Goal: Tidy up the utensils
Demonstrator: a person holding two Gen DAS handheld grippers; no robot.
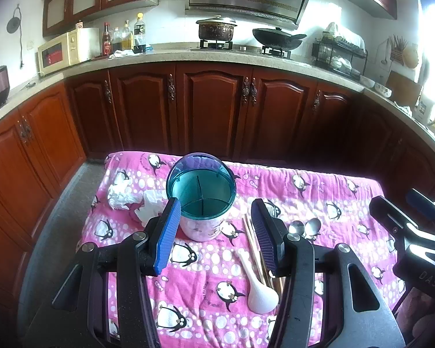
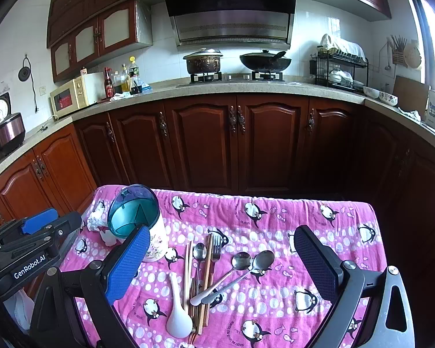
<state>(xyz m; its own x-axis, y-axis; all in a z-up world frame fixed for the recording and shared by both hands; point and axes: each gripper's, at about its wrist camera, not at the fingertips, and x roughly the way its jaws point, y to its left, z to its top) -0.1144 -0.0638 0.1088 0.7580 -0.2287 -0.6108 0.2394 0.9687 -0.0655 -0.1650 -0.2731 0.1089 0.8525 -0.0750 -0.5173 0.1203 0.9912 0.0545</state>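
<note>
On the pink penguin-print cloth (image 2: 275, 211) covering the table, every utensil lies loose and the utensil holder (image 1: 201, 200) stands empty, so sorting has not begun. Seen from the right wrist, the holder sits at about ten o'clock from the pile, its teal translucent rim showing divided compartments over a white flowered body.

Both tongs stand apart and grip nothing: the left gripper (image 1: 214, 232) hovers with its jaws framing the holder's near side, and the right gripper (image 2: 217, 266) hangs over the pile with its ribbed blue pads wide.

A good first pick, by my judgement, is one of the two metal spoons (image 2: 259, 261), since their bowls lie at the pile's two o'clock edge, free of the rest. Their handles cross the wooden chopsticks (image 2: 188, 264), so lifting straight up should avoid dragging them along. Smooth steel may slip; closing on the handle near its middle seems safer than on the bowl.

The white ceramic soup spoon (image 2: 177, 313) lies at seven o'clock, thick and rounded. A fork (image 2: 216, 246) and a smaller spoon (image 2: 200, 252) rest among the chopsticks at twelve. Crumpled tissue (image 1: 124, 197) lies at nine o'clock of the holder.
</note>
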